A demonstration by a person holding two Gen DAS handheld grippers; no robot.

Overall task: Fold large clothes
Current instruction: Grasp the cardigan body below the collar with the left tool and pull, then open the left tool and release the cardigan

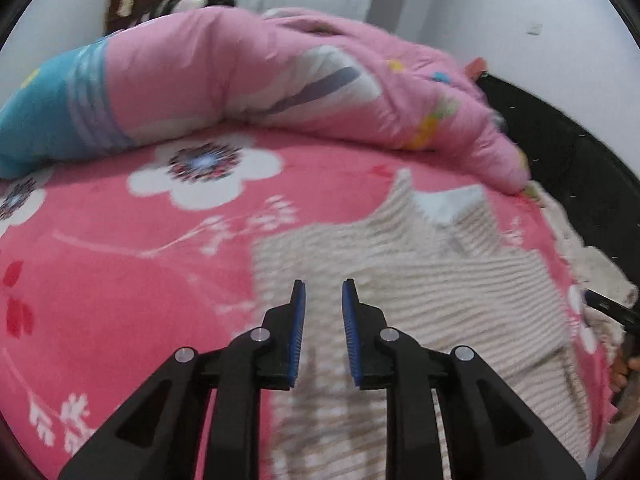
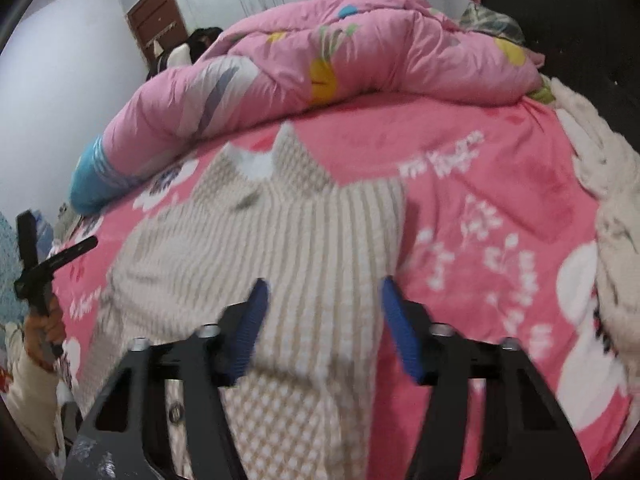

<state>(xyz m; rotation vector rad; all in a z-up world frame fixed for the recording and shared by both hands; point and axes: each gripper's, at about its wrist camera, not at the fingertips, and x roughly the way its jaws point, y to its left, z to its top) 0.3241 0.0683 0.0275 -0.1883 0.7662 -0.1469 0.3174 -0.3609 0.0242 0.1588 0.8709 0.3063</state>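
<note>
Pink floral fleece bedding (image 1: 100, 280) covers the bed that serves as the folding surface, with white walls behind. Left gripper (image 1: 323, 300) has its blue-padded fingers (image 1: 298, 336) a narrow gap apart with nothing between them, hovering over the beige-and-white ribbed knit sweater (image 1: 420, 280) rather than pinching it. Right gripper (image 2: 322, 300) has its fingers (image 2: 396, 332) spread wider, also empty, poised above the same sweater (image 2: 288, 232), which lies flat on the bedding with its collar (image 2: 256, 164) toward twelve o'clock. Both sets look freed for a fresh grasp; judging by the spread-out garment, folding seems early. From the right wrist view, the left tool and the hand (image 2: 44, 320) holding it sit at nine o'clock, off the sweater's edge. A bunched pink printed quilt (image 1: 280, 80) lies at twelve o'clock, pushed back, probably to leave room, and a cream fuzzy blanket (image 2: 612, 200) sits at three o'clock
</note>
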